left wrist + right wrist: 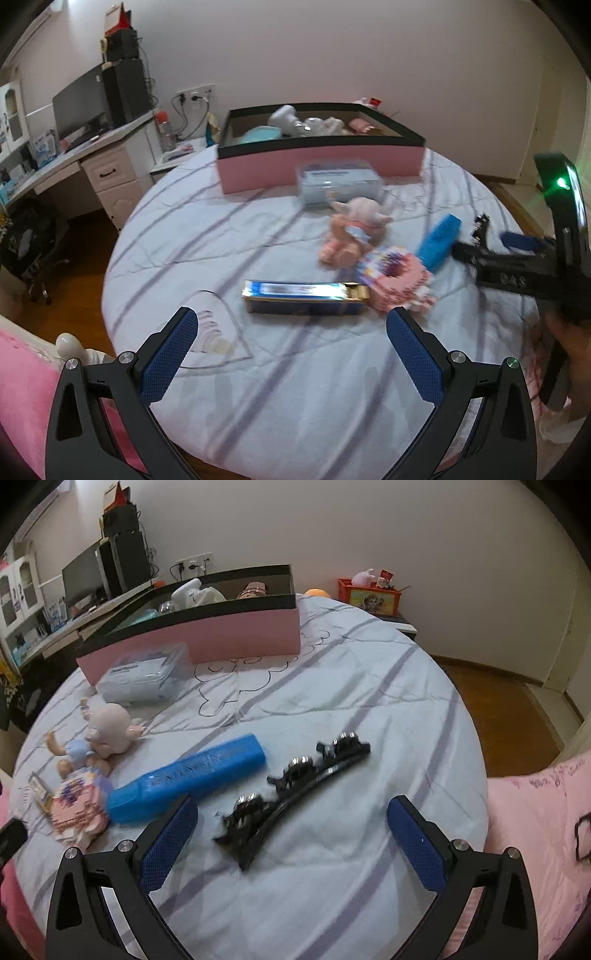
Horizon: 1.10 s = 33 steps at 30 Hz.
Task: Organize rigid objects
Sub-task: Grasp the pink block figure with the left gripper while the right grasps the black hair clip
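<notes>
Here both wide apart, empty: left tongs [291, 354] above bed [295, 387] near edge; right tongs [291, 834] flanking black hair clip [291, 797], not touching.

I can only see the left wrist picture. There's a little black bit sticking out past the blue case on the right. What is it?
Observer: It is a long, curved black strip with three shiny silver clusters on it. It lies flat on the bed beside the blue case.
Operator: Is the other gripper grabbing it?
Observer: No. In the right wrist view the right gripper has its jaws wide open. The strip's near end lies between them, and neither jaw touches it.
Operator: Is anything hiding behind the pink box?
Observer: Yes, an orange round thing peeks out past the far corner of the pink box.
</notes>
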Each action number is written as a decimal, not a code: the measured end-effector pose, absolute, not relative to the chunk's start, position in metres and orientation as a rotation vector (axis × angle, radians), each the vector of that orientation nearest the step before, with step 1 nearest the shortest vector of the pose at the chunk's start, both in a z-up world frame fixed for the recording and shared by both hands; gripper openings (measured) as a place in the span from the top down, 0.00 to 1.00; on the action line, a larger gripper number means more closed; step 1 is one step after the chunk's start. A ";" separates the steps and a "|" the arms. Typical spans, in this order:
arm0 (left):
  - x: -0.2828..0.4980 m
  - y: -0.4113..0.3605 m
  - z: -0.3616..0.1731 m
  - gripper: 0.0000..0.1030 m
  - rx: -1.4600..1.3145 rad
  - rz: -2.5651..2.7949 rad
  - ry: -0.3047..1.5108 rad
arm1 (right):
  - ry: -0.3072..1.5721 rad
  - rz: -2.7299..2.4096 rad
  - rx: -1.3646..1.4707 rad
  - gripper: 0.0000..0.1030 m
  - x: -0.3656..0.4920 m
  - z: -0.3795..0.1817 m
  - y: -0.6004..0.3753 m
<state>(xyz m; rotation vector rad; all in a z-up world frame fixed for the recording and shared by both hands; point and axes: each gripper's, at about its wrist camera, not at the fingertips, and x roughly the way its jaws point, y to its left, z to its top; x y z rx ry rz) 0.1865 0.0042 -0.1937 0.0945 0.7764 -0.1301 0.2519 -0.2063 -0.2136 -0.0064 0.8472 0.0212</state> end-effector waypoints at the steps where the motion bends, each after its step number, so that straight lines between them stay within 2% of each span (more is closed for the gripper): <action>1: 0.186 0.001 -0.195 0.00 0.097 -0.135 0.777 | 0.836 0.027 -0.008 0.14 0.251 -0.213 -0.209; 3: 0.185 -0.009 -0.197 0.00 0.071 -0.178 0.792 | 0.827 0.035 -0.008 0.38 0.250 -0.211 -0.219; 6: 0.186 -0.019 -0.203 0.00 -0.003 -0.217 0.823 | 0.817 0.066 0.025 0.52 0.249 -0.210 -0.234; 7: 0.187 -0.022 -0.206 0.00 -0.020 -0.225 0.833 | 0.815 0.071 0.028 0.53 0.249 -0.209 -0.235; 17: 0.212 -0.055 -0.221 0.00 -0.036 -0.211 0.892 | 0.787 0.100 0.036 0.54 0.250 -0.212 -0.238; 25: 0.252 -0.022 -0.219 0.00 -0.078 -0.148 0.893 | 0.777 0.110 0.036 0.54 0.252 -0.214 -0.239; 33: 0.223 -0.037 -0.208 0.00 -0.084 -0.223 0.847 | 0.775 0.107 0.031 0.53 0.254 -0.214 -0.237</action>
